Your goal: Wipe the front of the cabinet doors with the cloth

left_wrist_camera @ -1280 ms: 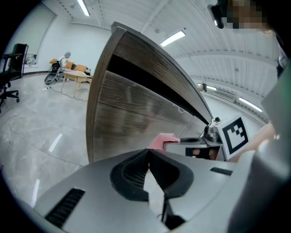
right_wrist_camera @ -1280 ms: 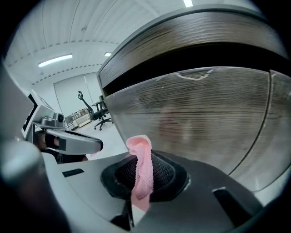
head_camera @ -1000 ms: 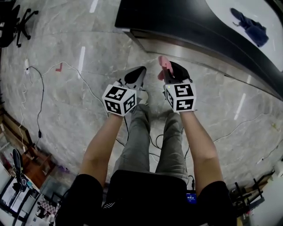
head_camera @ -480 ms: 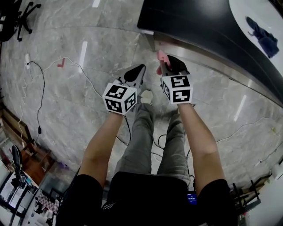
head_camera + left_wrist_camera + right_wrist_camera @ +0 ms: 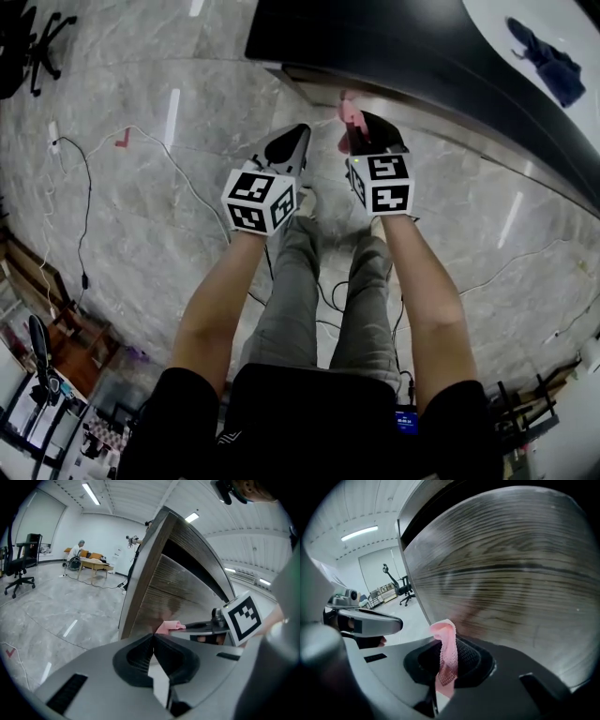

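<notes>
Pink cloth (image 5: 446,658) is pinched in right claw (image 5: 442,641) | left claw (image 5: 153,638) is closed, empty | cloth is best pressed flat against door (image 5: 511,573)

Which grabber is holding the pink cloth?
The right gripper: its jaws are shut on the pink cloth. The left gripper is shut too, but with nothing between its jaws.

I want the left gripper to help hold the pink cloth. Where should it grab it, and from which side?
Probably the free folded tip of the pink cloth that stands up past the right gripper, coming in from the left. The rest is pinched in that gripper. The left gripper is shut and must open first.
</notes>
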`<state>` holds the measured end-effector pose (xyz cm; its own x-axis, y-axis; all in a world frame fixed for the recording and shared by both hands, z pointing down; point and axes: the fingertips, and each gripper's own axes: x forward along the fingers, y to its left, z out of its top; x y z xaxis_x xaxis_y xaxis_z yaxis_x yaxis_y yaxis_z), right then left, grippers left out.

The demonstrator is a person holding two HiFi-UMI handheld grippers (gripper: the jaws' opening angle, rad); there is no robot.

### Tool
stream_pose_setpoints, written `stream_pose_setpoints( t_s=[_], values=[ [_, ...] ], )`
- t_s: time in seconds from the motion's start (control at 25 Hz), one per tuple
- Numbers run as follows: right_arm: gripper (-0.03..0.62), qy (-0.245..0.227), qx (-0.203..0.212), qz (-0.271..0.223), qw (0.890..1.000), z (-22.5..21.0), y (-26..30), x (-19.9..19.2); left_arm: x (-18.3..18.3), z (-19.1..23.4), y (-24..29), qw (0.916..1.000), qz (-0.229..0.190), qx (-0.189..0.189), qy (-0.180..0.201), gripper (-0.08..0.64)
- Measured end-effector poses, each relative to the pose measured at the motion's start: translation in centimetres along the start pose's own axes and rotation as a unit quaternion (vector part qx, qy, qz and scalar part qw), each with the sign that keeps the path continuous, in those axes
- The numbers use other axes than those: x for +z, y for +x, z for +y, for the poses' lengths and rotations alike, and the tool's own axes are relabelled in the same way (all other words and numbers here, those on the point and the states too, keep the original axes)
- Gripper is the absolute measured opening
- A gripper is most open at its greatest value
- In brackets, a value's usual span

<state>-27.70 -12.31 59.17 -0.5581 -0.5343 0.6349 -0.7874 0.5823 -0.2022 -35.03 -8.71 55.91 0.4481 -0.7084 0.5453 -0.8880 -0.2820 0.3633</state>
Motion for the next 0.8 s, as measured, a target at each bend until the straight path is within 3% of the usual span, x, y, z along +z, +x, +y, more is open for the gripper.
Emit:
stream_pose_setpoints(
  t_s=[0.8],
  values=[
    [0.048, 0.060, -0.085, -0.014, 0.994, -15.2, -11.3, -5.5, -1.9, -14.6, 7.1, 0.9967, 0.033, -0.060, 0.043, 0.009]
  ],
)
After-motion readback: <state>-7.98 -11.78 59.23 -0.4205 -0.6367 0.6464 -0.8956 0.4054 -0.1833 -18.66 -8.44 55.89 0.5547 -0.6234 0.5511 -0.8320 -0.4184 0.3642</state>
